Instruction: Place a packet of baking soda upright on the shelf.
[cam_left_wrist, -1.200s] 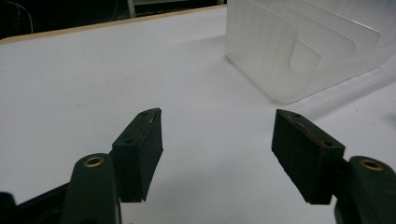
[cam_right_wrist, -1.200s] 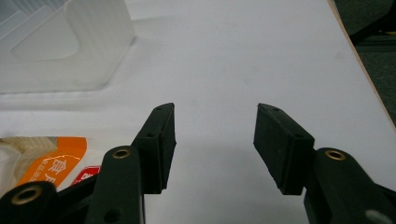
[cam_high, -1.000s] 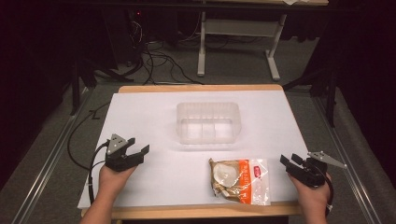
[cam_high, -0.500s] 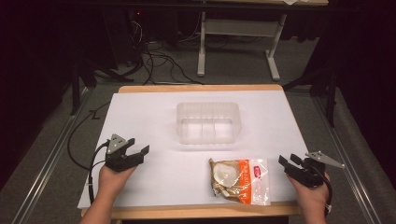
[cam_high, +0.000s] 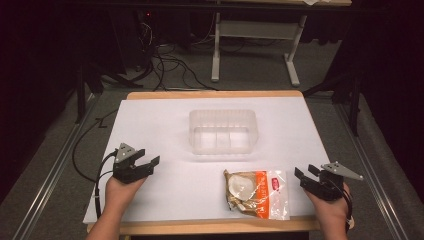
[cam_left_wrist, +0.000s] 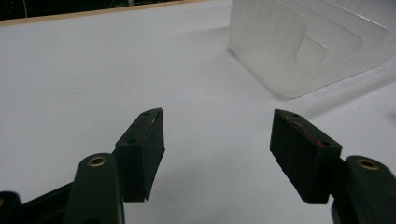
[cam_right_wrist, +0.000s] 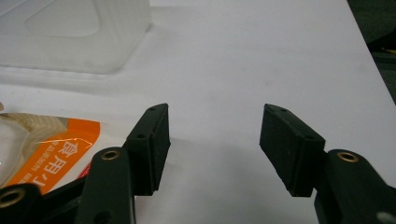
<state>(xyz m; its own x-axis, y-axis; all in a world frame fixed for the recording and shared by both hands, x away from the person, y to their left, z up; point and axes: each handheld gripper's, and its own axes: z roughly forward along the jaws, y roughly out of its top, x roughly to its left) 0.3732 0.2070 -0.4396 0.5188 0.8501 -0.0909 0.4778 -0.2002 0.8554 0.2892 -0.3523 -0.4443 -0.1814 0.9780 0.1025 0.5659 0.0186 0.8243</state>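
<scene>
A sealed snack bag (cam_high: 256, 194) with an orange and clear front lies flat near the table's front edge, right of centre; its orange corner (cam_right_wrist: 51, 149) lies left of my right jaws. A clear plastic tub (cam_high: 223, 131) stands empty mid-table, and its wall (cam_left_wrist: 299, 51) rises ahead and to the right of my left jaws. My left gripper (cam_high: 150, 162) rests at the front left, open, nothing between its jaws (cam_left_wrist: 217, 140). My right gripper (cam_high: 305, 172) sits just right of the bag, open and empty (cam_right_wrist: 215, 135); its jaws have just been opening a little wider.
The white table top (cam_high: 150, 125) has a wooden edge along the front and back. A black cable (cam_high: 82, 155) trails off the left side. Beyond the table stand a metal desk frame (cam_high: 255, 45) and loose cables on the floor.
My right gripper has shifted slightly toward the bag and its jaws stand a bit wider. The left gripper, the bag and the tub have not moved.
</scene>
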